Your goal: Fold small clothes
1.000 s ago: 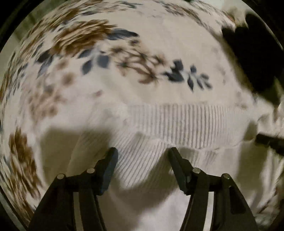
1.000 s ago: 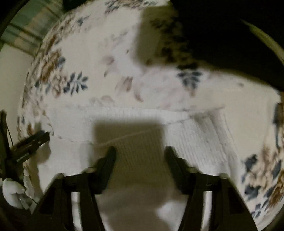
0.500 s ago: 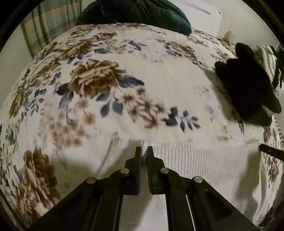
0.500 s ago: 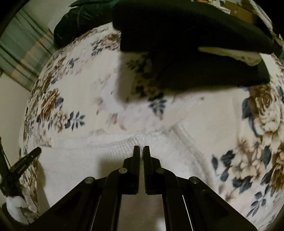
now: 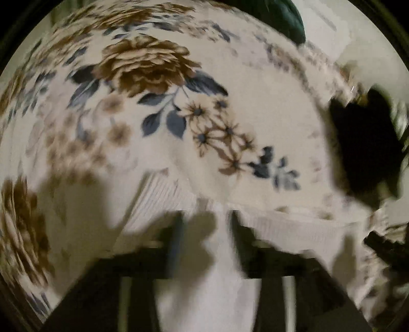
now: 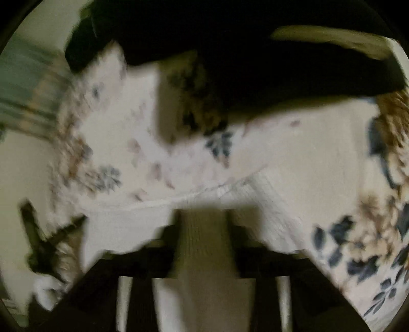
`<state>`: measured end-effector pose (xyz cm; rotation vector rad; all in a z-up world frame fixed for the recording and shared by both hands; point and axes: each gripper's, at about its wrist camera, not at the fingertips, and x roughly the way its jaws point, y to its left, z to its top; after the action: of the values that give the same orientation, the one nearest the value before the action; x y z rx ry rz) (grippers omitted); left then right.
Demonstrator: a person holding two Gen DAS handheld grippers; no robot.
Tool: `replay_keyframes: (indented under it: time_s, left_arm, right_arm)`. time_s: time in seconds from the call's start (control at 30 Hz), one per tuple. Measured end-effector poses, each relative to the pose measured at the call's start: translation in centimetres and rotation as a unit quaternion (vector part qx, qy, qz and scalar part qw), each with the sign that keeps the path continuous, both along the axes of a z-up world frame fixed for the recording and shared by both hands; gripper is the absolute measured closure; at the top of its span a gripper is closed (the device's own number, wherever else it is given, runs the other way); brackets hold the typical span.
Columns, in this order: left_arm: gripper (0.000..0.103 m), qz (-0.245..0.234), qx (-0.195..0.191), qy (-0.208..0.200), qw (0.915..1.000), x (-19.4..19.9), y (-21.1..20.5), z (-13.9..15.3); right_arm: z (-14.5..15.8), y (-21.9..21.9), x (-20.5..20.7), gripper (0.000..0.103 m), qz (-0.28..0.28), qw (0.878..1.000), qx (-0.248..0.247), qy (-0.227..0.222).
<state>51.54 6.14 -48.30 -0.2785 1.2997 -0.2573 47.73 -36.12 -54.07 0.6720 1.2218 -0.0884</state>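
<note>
Both my views are smeared with blur; my left gripper (image 5: 205, 224) stands with its jaws apart, having just been opening, and nothing is pinched between the pads, only the white ribbed sweater (image 5: 163, 201) lying flat beneath them; my right gripper (image 6: 203, 222) is the same, jaws parted after opening, the knit showing in the gap but not pressed by either finger; the sweater rests on the floral bedspread (image 5: 143, 66), its ribbed hem (image 6: 230, 190) running across just ahead of my fingertips; a black garment (image 6: 255, 63) lies on the bedspread beyond the hem, at the right in my left view (image 5: 363, 143); something dark green (image 5: 294, 23) sits at the far edge.
</note>
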Motion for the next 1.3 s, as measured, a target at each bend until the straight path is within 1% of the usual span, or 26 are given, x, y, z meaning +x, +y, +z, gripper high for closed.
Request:
replay_keyframes:
  time_s: [0.03, 0.07, 0.13, 0.17, 0.23, 0.33, 0.37, 0.4, 0.43, 0.47, 0.53, 0.57, 0.63, 0.73, 0.8, 0.87, 0.9, 0.93, 0.97, 1.0, 1.03, 1.1, 1.2, 1.23, 1.27, 1.3]
  left_arm:
    - [0.038, 0.015, -0.032, 0.002, 0.9994, -0.7, 1.2, 0.7]
    - [0.035, 0.031, -0.051, 0.004, 0.9982, -1.4, 2.3, 1.1]
    - [0.035, 0.06, -0.063, 0.009, 0.9961, -2.9, 4.4, 1.6]
    - [0.035, 0.066, -0.059, 0.012, 0.996, -3.3, 4.8, 1.5]
    - [0.035, 0.075, -0.027, 0.021, 0.9966, -4.3, 5.9, 0.5]
    - [0.035, 0.079, -0.014, 0.041, 0.9959, -5.0, 6.4, -1.3]
    - [0.035, 0.076, -0.011, 0.046, 0.996, -4.7, 6.1, -1.6]
    - [0.035, 0.069, -0.004, 0.049, 0.9964, -4.7, 5.9, -2.1]
    - [0.035, 0.058, 0.007, 0.05, 0.997, -4.5, 5.4, -2.4]
    - [0.035, 0.048, 0.017, 0.049, 0.9975, -4.3, 5.0, -2.7]
    - [0.035, 0.026, 0.042, 0.044, 0.9978, -3.8, 4.0, -3.0]
    - [0.035, 0.021, 0.05, 0.043, 0.9976, -3.6, 3.7, -3.1]
    - [0.035, 0.014, 0.061, 0.043, 0.9972, -3.1, 3.5, -3.3]
    - [0.035, 0.009, 0.067, 0.042, 0.9968, -2.8, 3.4, -3.3]
    - [0.035, 0.011, 0.069, 0.044, 0.9966, -2.8, 3.5, -3.2]
    - [0.035, 0.012, 0.066, 0.049, 0.9966, -2.9, 3.5, -2.9]
    - [0.035, 0.012, 0.067, 0.047, 0.9966, -3.1, 3.5, -2.7]
    - [0.035, 0.009, 0.071, 0.044, 0.9965, -3.3, 3.5, -2.3]
    - [0.035, 0.004, 0.073, 0.038, 0.9965, -3.5, 3.4, -1.8]
    - [0.035, -0.002, 0.077, 0.03, 0.9966, -3.7, 3.3, -1.4]
    - [0.035, -0.007, 0.087, 0.021, 0.996, -3.8, 2.9, -1.0]
    - [0.035, -0.018, 0.098, 0.009, 0.995, -3.6, 2.2, -0.9]
    - [0.035, -0.032, 0.106, 0.009, 0.9938, -2.8, 0.9, -1.6]
    - [0.035, -0.035, 0.106, 0.008, 0.9938, -2.4, 0.6, -1.9]
    - [0.035, -0.04, 0.113, 0.007, 0.9927, -2.2, 0.3, -2.2]
    - [0.035, -0.045, 0.121, 0.007, 0.9916, -2.0, 0.0, -2.5]
  right_arm:
    - [1.3, -1.5, -1.3, 0.037, -0.015, 1.0, -0.008, -0.011]
    - [2.1, -2.6, -2.4, 0.037, -0.024, 0.999, -0.013, -0.018]
    - [2.7, -4.3, -4.0, 0.037, -0.035, 0.999, -0.017, -0.009]
    - [2.6, -5.2, -5.2, 0.037, -0.044, 0.999, -0.018, 0.002]
    - [1.7, -5.6, -6.0, 0.037, -0.038, 0.999, -0.02, 0.024]
    - [-1.4, -5.1, -6.8, 0.037, -0.02, 0.998, -0.008, 0.054]
    - [-2.0, -4.9, -6.8, 0.042, -0.017, 0.998, -0.002, 0.055]
    - [-2.9, -4.4, -6.9, 0.052, -0.013, 0.999, 0.007, 0.051]
    - [-3.4, -4.0, -6.9, 0.089, -0.009, 0.999, 0.009, 0.045]
    - [-3.6, -3.6, -7.0, 0.096, -0.01, 0.999, -0.007, 0.046]
    - [-2.9, -3.9, -7.5, 0.096, -0.036, 0.998, -0.035, 0.034]
    - [-2.1, -4.6, -8.1, 0.096, -0.061, 0.997, -0.045, 0.024]
    - [-1.0, -6.1, -9.3, 0.097, -0.105, 0.993, -0.052, 0.013]
    - [-0.6, -7.5, -10.1, 0.097, -0.131, 0.989, -0.065, 0.025]
    - [-1.7, -7.8, -9.9, 0.097, -0.121, 0.989, -0.062, 0.054]
    - [-3.5, -7.6, -9.2, 0.094, -0.097, 0.99, -0.024, 0.096]
    - [-3.5, -7.5, -9.1, 0.089, -0.095, 0.99, -0.023, 0.098]
    - [-3.3, -7.5, -8.9, 0.082, -0.095, 0.991, -0.024, 0.095]
    - [-2.6, -7.6, -8.9, 0.065, -0.094, 0.992, -0.018, 0.081]
    - [-2.1, -7.7, -8.9, 0.054, -0.097, 0.993, -0.013, 0.069]
    - [-1.8, -7.7, -8.7, 0.039, -0.1, 0.993, -0.012, 0.06]
    - [-1.6, -8.1, -8.3, 0.037, -0.106, 0.993, -0.008, 0.048]
    - [-3.9, -8.5, -6.9, 0.037, -0.099, 0.992, 0.018, 0.07]
    - [-4.7, -8.5, -6.5, 0.044, -0.093, 0.992, 0.025, 0.077]
    - [-5.4, -8.1, -5.8, 0.086, -0.084, 0.993, 0.029, 0.075]
    - [-5.4, -7.7, -5.6, 0.094, -0.078, 0.994, 0.022, 0.072]
